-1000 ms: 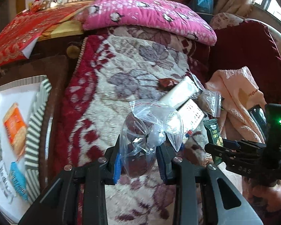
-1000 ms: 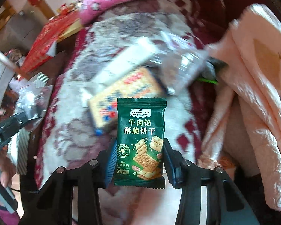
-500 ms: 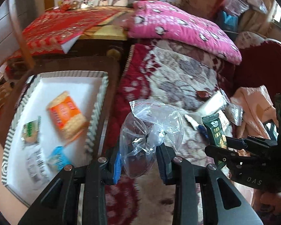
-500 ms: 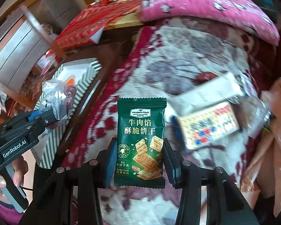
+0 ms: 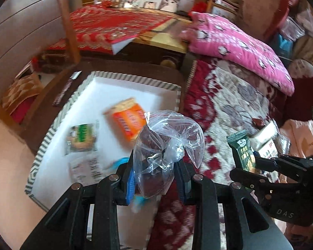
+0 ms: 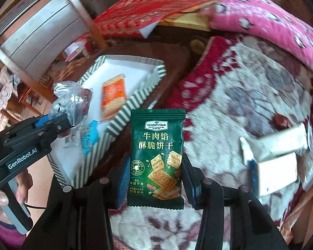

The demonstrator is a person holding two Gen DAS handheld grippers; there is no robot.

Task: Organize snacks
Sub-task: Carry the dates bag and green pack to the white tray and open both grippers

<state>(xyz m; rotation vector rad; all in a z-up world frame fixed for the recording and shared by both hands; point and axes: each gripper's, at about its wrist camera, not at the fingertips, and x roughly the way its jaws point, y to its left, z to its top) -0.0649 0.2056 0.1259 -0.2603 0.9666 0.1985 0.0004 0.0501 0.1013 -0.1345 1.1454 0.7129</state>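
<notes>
Left wrist view takes in the patterned blanket [image 5: 229, 112] on the right, with the pink pillow [image 5: 240, 48] at its far end, and the striped-rim tray [image 5: 133, 77] on the dark table to the left. A second ago this camera looked mostly at the blanket with the tray cut off at the frame's left edge; now the tray fills the middle left, so both hands have swung from the snack pile toward it. On the tray lie an orange pack [image 5: 129, 123], a green-and-white pack [image 5: 81, 137], a pale sachet and a blue one, blurred. A few wrapped snacks [image 6: 275, 164] remain on the blanket at the right. The left gripper [image 5: 154, 179] is clamped on a clear bag [image 5: 169, 145] holding something dark, carried above the tray's near right edge. The right gripper [image 6: 154, 179] pinches a green cracker packet [image 6: 156, 162] upright between its pads, over the strip of table between blanket and tray. Both loads look one short reach from being set down, and the pile on the blanket would be next.
</notes>
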